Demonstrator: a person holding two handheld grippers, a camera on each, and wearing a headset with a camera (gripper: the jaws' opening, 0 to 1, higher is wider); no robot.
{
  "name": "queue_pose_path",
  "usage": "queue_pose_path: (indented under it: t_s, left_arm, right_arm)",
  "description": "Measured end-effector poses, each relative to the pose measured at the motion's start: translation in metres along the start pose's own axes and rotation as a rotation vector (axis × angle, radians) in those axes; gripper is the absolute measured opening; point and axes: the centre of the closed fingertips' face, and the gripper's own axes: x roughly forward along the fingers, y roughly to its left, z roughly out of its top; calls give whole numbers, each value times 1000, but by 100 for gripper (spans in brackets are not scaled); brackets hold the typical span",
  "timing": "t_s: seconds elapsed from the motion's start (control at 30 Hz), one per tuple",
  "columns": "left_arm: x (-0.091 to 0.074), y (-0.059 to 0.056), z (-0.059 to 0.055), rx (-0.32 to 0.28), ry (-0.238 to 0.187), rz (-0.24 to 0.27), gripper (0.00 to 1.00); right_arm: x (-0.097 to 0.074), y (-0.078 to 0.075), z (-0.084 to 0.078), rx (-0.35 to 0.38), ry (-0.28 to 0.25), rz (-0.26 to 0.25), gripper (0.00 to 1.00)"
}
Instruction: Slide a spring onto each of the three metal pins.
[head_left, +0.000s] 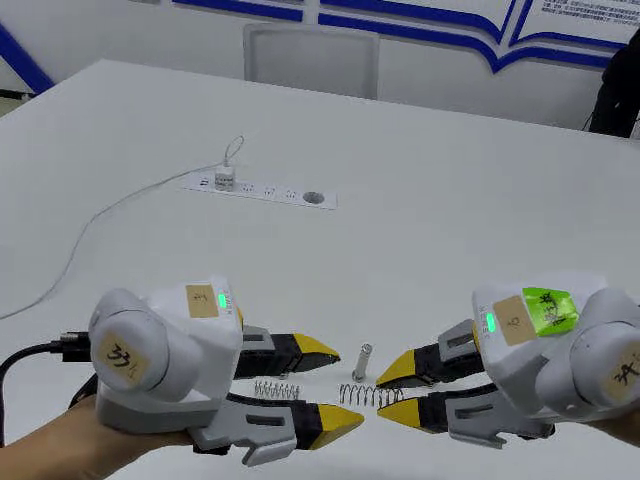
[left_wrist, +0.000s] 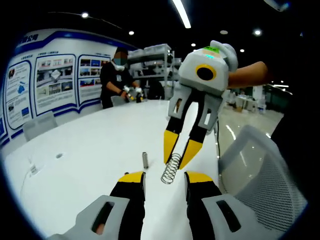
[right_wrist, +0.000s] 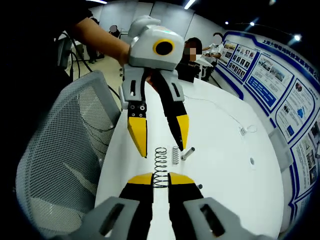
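Observation:
A short metal pin (head_left: 362, 360) stands on the white table (head_left: 420, 220), upright in the left gripper view (left_wrist: 145, 160). My right gripper (head_left: 386, 396) is shut on one end of a wire spring (head_left: 362, 394), which sticks out towards the left gripper (head_left: 337, 385). In the right gripper view the spring (right_wrist: 160, 169) runs up from the pinched yellow tips (right_wrist: 160, 181). The left gripper (left_wrist: 165, 178) is open, its jaws on either side of the spring's free end (left_wrist: 170, 169). A second spring (head_left: 277, 390) lies loose under the left gripper, beside the pin (right_wrist: 187, 153).
A white power strip (head_left: 260, 188) with a plugged charger and a cable lies mid-table. A grey chair (head_left: 310, 55) stands at the far edge. A mesh chair (right_wrist: 65, 150) sits close to the near edge. People stand in the background.

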Motion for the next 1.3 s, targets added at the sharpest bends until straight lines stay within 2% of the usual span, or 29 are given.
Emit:
queue_pose_path:
  t_s: [0.17, 0.3, 0.6, 0.77, 0.83, 1.07, 1.3]
  left_arm:
    - [1, -2, -4, 8, 15, -9, 29]
    - [2, -1, -3, 30, 15, -4, 19]
    - [3, -7, -3, 29, 20, -32, 14]
    - [3, -7, -2, 47, 14, -30, 13]
    - [2, -6, -1, 78, 10, -30, 12]
    - [1, -8, 2, 116, -3, -42, 10]
    - [1, -9, 3, 115, -12, -49, 9]
  right_arm:
    - [-1, 2, 2, -1, -10, 5, 11]
    - [-1, 3, 5, -4, -22, 7, 11]
    - [0, 3, 7, -11, -28, 4, 11]
    - [0, 2, 8, -23, -31, 6, 11]
    - [-1, 1, 9, -32, -34, 0, 11]
    - [-1, 0, 8, -59, -28, -6, 11]
    - [-2, -2, 8, -38, -48, -10, 12]
